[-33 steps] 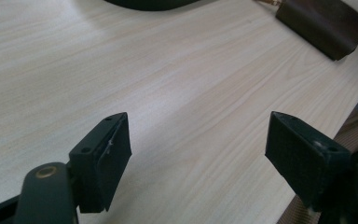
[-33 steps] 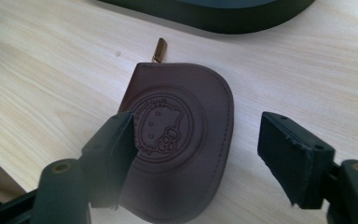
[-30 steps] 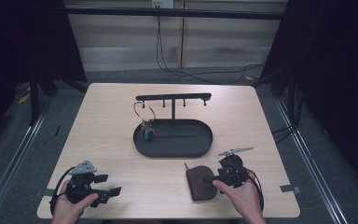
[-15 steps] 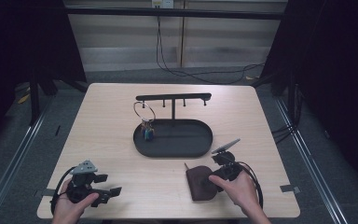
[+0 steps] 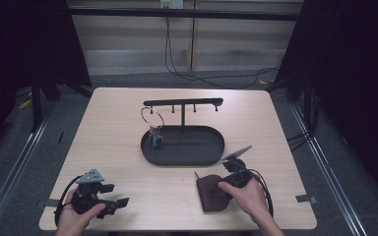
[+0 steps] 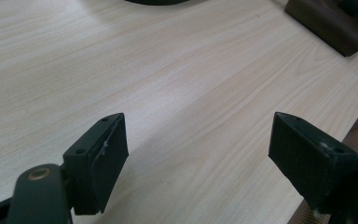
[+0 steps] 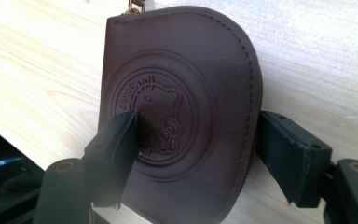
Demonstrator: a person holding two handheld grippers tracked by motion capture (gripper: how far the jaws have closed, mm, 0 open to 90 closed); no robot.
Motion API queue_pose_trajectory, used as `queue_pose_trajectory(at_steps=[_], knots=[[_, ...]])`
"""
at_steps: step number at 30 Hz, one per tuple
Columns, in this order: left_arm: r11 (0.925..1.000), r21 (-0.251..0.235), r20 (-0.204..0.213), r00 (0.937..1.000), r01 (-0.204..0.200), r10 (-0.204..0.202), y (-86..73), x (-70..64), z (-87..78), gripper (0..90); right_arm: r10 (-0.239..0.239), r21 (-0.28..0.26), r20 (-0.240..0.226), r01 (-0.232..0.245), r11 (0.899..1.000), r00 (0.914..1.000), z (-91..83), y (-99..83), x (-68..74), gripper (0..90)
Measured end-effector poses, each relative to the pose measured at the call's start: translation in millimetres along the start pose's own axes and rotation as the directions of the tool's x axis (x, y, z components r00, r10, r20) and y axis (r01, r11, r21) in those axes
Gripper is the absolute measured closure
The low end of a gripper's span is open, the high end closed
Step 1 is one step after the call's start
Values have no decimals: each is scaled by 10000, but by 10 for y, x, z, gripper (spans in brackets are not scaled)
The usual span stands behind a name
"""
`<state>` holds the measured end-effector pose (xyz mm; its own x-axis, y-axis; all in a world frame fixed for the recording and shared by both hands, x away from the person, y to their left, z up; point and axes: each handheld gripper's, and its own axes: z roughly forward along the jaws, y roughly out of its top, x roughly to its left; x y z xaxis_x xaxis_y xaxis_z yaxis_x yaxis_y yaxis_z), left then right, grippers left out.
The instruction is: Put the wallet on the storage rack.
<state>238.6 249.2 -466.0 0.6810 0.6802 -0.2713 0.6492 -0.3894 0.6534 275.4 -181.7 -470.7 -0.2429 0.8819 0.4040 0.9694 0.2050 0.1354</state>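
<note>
A: Between the right tongs [image 7: 193,156], directly ahead: brown leather pouch [image 7: 182,116], flat on the desk [image 5: 118,142]. Jaws spread wide, one over the embossed face, the other just outside the stitched edge; nothing gripped.

B: Long axis?

A: Runs away from the jaws, clasp end farthest. Right hand [image 5: 243,194] is at it.

B: Left tongs [image 6: 200,161]?

A: Wide open, empty, over bare desk; pouch well off ahead and to their right.

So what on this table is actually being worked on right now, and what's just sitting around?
In the job:
- brown leather pouch, lying flat between the open jaws of the right tongs

Lying about:
- black oval tray
- hanging rack over it
- key ring on the rack
- left tongs, open over bare table
</note>
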Motion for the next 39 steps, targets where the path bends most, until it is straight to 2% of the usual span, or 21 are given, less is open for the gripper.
queue_pose_trajectory(at_steps=[5, 10, 14, 17, 20, 21, 22, 26, 27, 30, 33, 39], knots=[[10000, 14, 26, 10000, 31, -31, 7, 9, 2, 196, -152, -160, 109, 153, 9998, 9998, -9, -21, 12, 322], [9999, -31, 14, 9999, 105, -105, 0, 22, -6, 197, 34, -103, 41, -34, 9999, 10000, -14, -15, 2, 333], [10000, 6, 94, 9999, 75, -75, 4, 24, 1, 198, 229, -115, -248, -232, 9997, 9994, -18, -10, -46, 351], [9999, -38, 55, 9999, 114, -114, 3, 22, -4, 198, 192, -137, -145, -194, 9997, 9997, -22, -11, -31, 358], [9999, -21, 93, 9999, 146, -146, 1, 37, -5, 198, 117, -412, -80, -120, 9991, 9999, -68, -13, -43, 471], [9998, -21, 113, 9997, 212, -211, 0, 40, -5, 198, 137, -488, -249, -149, 9987, 9996, -89, -16, -47, 593], [9997, -18, 117, 9997, 232, -232, 0, 43, -5, 198, 118, -678, -290, -137, 9976, 9995, -106, -18, -50, 602], [9997, -22, 128, 9996, 235, -234, 1, 43, -6, 198, 135, -576, -355, -156, 9982, 9993, -99, -2, -55, 615], [9997, -35, 111, 9997, 222, -221, 1, 43, -8, 198, 173, -651, -325, -194, 9977, 9993, -106, -1, -58, 650], [9996, -63, 98, 9996, 259, -258, -1, 47, -8, 198, 214, -691, -437, -244, 9973, 9988, -117, 2, -78, 665], [9997, -25, 138, 9996, 253, -252, 0, 54, -11, 198, 217, -845, -565, -265, 9961, 9982, -147, 2, -88, 726], [9996, -4, 112, 9996, 269, -269, 2, 62, -10, 198, 240, -901, -668, -300, 9955, 9975, -190, 22, -78, 759]])
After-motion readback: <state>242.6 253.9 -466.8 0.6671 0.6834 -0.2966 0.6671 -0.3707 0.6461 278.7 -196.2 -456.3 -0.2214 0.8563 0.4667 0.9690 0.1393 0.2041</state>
